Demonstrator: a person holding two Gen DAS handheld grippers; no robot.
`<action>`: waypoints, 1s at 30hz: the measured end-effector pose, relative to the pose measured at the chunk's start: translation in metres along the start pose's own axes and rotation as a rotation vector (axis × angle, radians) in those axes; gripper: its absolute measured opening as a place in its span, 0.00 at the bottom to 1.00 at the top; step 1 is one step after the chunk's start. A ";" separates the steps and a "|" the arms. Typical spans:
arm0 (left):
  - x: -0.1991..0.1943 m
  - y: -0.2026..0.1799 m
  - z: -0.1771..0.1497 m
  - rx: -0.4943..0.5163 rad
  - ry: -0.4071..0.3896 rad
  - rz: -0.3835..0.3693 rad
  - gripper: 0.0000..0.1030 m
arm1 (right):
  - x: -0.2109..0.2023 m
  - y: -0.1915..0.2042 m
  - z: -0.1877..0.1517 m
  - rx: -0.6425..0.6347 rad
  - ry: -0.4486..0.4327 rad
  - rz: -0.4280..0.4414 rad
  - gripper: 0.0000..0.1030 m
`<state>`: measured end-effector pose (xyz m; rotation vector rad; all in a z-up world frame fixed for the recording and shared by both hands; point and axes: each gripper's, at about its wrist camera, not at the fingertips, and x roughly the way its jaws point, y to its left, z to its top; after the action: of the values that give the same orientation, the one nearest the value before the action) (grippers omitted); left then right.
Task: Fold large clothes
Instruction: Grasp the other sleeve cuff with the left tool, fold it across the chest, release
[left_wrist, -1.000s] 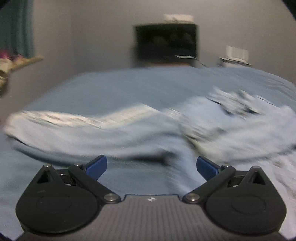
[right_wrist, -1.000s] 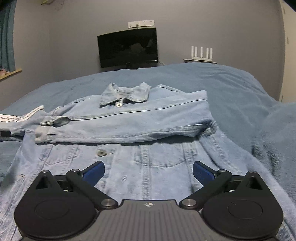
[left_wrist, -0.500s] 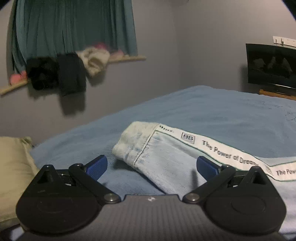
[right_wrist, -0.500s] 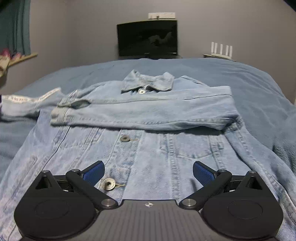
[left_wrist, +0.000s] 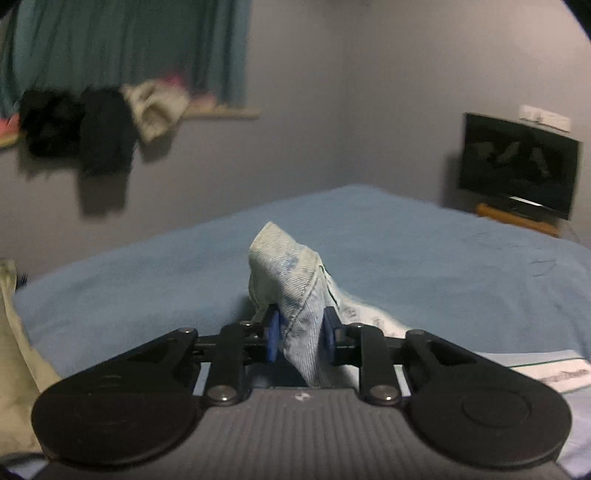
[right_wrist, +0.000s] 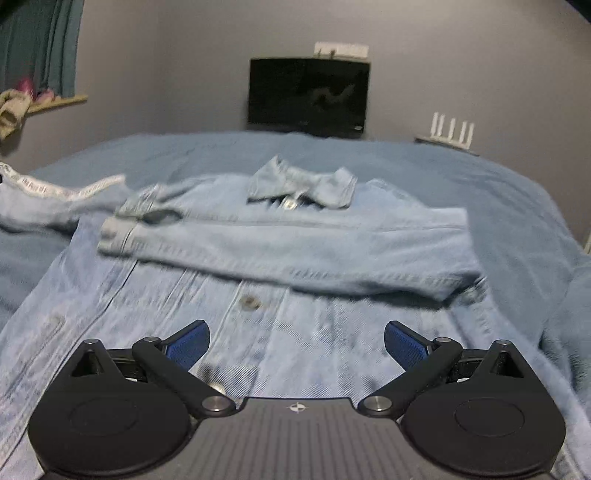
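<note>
Roughly midway: 1 sleeve (right_wrist: 288, 254) folded across denim jacket (right_wrist: 258, 332) flat on bed (right_wrist: 517, 192), other sleeve's cuff (left_wrist: 291, 280) pinched in closed left gripper (left_wrist: 301, 338), unfolded yet; right gripper (right_wrist: 295, 343) wide apart, empty, above jacket's front.

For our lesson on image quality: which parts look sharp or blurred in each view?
Left wrist view: sleeve cuff clamped in the left gripper fairly sharp, hanging clothes soft. Right wrist view: denim jacket motion-smeared, right gripper crisp; dim light in both.
</note>
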<state>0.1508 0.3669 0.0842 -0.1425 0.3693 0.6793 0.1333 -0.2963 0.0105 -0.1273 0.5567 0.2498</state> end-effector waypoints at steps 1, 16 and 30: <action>-0.012 -0.008 0.004 0.027 -0.020 -0.019 0.18 | -0.002 -0.004 0.001 0.017 -0.004 -0.001 0.99; -0.236 -0.283 -0.010 0.295 -0.146 -0.652 0.17 | -0.017 -0.039 0.003 0.125 0.005 0.025 0.99; -0.301 -0.494 -0.117 0.435 0.097 -0.852 0.85 | 0.007 -0.065 -0.010 0.268 0.121 0.036 0.98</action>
<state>0.2158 -0.2196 0.0948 0.0866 0.4932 -0.2553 0.1509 -0.3590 0.0017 0.1277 0.7081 0.2013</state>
